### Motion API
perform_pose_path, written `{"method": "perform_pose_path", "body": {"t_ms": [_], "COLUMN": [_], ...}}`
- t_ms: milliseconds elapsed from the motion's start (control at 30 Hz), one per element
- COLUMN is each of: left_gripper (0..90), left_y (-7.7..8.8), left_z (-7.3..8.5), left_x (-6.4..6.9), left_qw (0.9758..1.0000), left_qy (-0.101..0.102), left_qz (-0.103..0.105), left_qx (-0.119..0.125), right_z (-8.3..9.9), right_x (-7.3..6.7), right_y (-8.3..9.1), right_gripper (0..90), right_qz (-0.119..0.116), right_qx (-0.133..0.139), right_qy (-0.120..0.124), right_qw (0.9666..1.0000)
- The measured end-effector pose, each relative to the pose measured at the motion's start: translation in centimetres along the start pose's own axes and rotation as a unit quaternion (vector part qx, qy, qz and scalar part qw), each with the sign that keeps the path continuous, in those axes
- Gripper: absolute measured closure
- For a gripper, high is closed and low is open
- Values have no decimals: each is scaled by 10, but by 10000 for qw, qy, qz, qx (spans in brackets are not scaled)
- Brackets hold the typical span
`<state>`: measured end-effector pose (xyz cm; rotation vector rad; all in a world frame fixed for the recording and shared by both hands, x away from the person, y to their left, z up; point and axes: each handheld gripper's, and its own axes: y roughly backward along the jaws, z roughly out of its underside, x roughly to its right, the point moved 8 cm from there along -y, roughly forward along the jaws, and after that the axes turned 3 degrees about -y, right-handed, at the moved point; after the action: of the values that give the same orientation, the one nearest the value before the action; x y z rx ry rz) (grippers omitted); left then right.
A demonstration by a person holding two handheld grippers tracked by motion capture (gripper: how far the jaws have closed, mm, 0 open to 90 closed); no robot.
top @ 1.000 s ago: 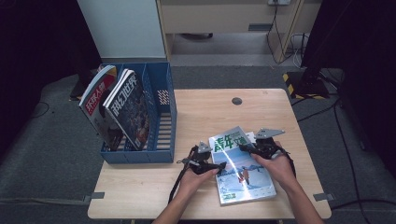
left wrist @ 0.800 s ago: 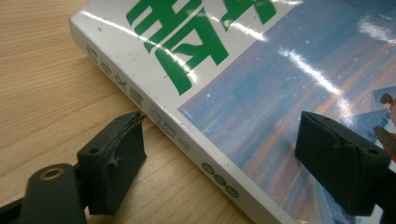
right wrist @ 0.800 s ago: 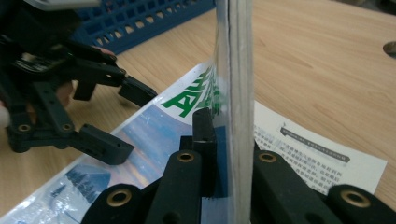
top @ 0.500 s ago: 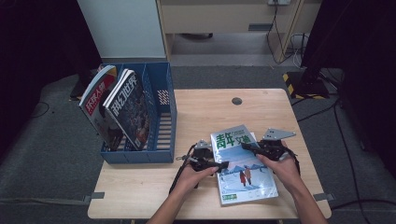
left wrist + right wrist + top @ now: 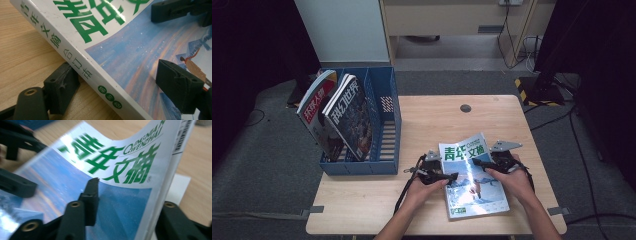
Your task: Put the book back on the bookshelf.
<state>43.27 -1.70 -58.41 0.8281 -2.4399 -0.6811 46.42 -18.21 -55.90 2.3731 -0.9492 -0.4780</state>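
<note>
Your left tongs (image 5: 451, 175) straddle the glossy blue-and-white magazine's (image 5: 474, 192) spine, jaws wide, on the wooden table (image 5: 432, 120). Your right tongs (image 5: 476, 162), which have just been opening, stand around its far edge, and I cannot tell whether they grip.

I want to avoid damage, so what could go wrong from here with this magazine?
1. The green-titled glossy magazine already bends upward near the right tool; its cover may crease.
2. The left tool straddles the spine with jaws wide, so the slick cover could slip.
3. Loosely held, it may drop on the wooden table.
</note>
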Motion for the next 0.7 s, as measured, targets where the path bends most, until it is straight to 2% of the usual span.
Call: {"method": "perform_pose_path", "body": {"t_ms": [100,167,200,233,333,467,600,700], "left_gripper": [177,177,177,178,178,179,182,189], "left_y": [-1,-1,-1,-1,-1,-1,-1,-1], "left_z": [0,0,0,0,0,0,-1,-2], "left_x": [1,1,1,1,1,1,0,-2], "left_qw": [9999,9999,9999,9999,9999,9999,10000,9999], "left_qy": [-70,-50,-50,-45,-42,-36,57,125], "left_qz": [-90,-110,-110,-103,-107,-98,-30,37], "left_qx": [-23,-15,-15,-11,-10,-5,30,13], "right_z": [8,11,11,14,17,21,24,27], "right_x": [8,15,15,23,25,25,26,24], "right_y": [-5,-5,-5,-2,2,2,1,0], "right_gripper": [377,277,277,222,228,218,195,202], "right_qz": [401,587,587,766,705,547,360,109], "right_qx": [-292,-345,-345,-354,-378,-375,-356,-375], "right_qy": [-70,-222,-222,-327,-382,-586,-886,-1118], "right_qw": [9987,9974,9974,9959,9961,9961,9948,9930]}}
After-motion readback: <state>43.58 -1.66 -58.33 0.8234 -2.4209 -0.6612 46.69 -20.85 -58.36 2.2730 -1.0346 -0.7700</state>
